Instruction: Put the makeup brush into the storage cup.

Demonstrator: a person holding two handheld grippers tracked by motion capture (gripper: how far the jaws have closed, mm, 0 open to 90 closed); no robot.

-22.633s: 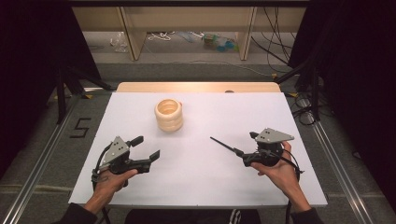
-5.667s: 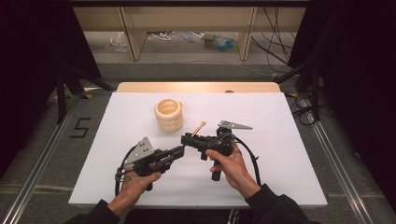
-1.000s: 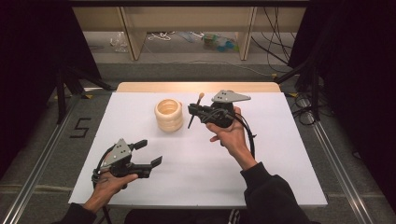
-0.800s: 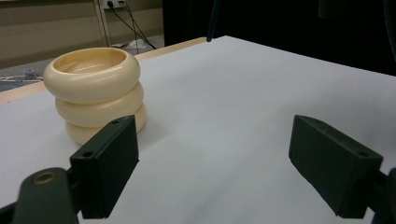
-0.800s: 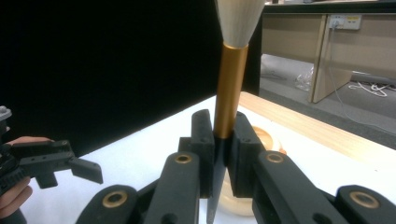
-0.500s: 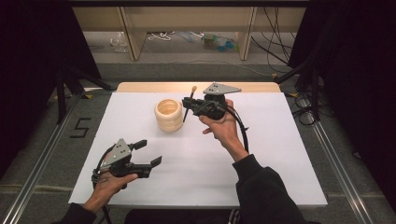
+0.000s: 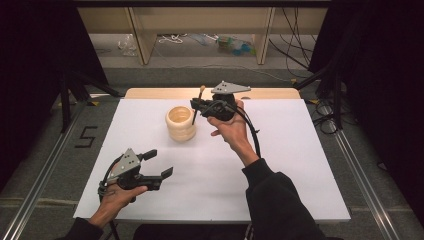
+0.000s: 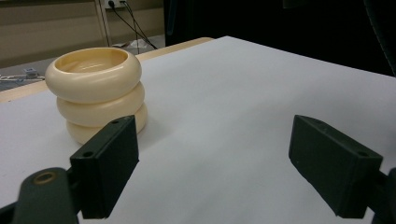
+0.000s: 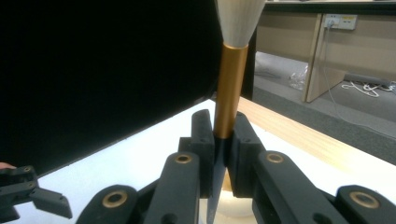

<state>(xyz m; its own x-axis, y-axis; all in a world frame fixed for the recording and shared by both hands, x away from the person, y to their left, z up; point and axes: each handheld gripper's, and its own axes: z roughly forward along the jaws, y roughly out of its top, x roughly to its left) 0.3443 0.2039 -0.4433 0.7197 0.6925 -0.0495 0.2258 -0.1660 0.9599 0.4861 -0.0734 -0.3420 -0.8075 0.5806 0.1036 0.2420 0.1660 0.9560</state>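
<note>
A cream ribbed cup stands upright on the white table, left of centre toward the far edge. My right gripper hovers just right of and above the cup, shut on a brush held nearly upright. The right gripper view shows the brush with its gold ferrule and pale bristles rising from between the pressed jaws of that gripper. My left gripper rests low near the front left, open and empty. In its own view the left gripper faces the cup, some way off.
A wooden strip borders the table's far edge, with shelving and loose cables on the floor beyond. Metal rails run along both sides. The table's right half is bare white surface.
My right hand has carried the brush left and toward the far edge, closer to the cup. The left gripper has stayed put, still open.
</note>
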